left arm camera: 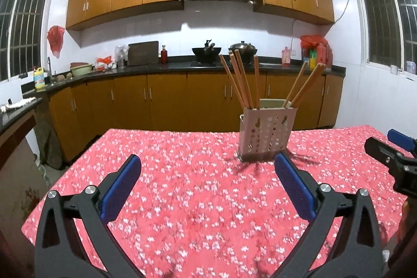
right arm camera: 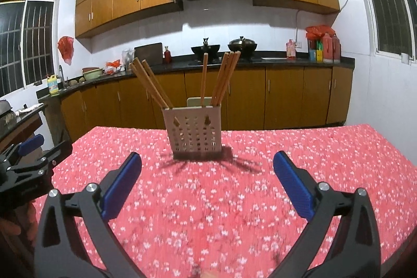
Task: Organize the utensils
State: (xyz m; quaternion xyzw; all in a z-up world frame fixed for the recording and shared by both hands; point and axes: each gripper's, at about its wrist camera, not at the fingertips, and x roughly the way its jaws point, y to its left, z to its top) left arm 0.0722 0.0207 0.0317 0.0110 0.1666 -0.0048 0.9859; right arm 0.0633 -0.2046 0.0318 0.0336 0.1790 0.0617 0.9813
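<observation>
**Both grippers wide apart over the table, chopsticks standing in the holder**

From my seat, starting at the left: my left gripper (left arm camera: 207,181) hangs above the red flowered tablecloth (left arm camera: 182,212), its jaws spread wide with nothing between them. Its blue pads (left arm camera: 120,192) frame only bare cloth. In the right wrist view the same gripper shows at the left edge of the table (right arm camera: 28,163), well apart from everything on it.

Moving to the middle, I see the white perforated holder (right arm camera: 194,129) standing upright on the cloth toward the far side of the table. The wooden chopsticks (right arm camera: 151,85) stand in it, fanned out: one bunch leans left, a single stick stands nearly straight, another bunch leans right. In the left wrist view the holder (left arm camera: 265,134) sits just beyond my left gripper's right-hand finger, not touching it.

On the right, my right gripper (right arm camera: 207,180) also has its jaws wide apart and empty, pointing at the holder from the near side, with a clear stretch of cloth between them.

Behind the table runs a dark counter (right arm camera: 286,60) with brown cabinets, two pots on the stove and red bottles at the right end.
</observation>
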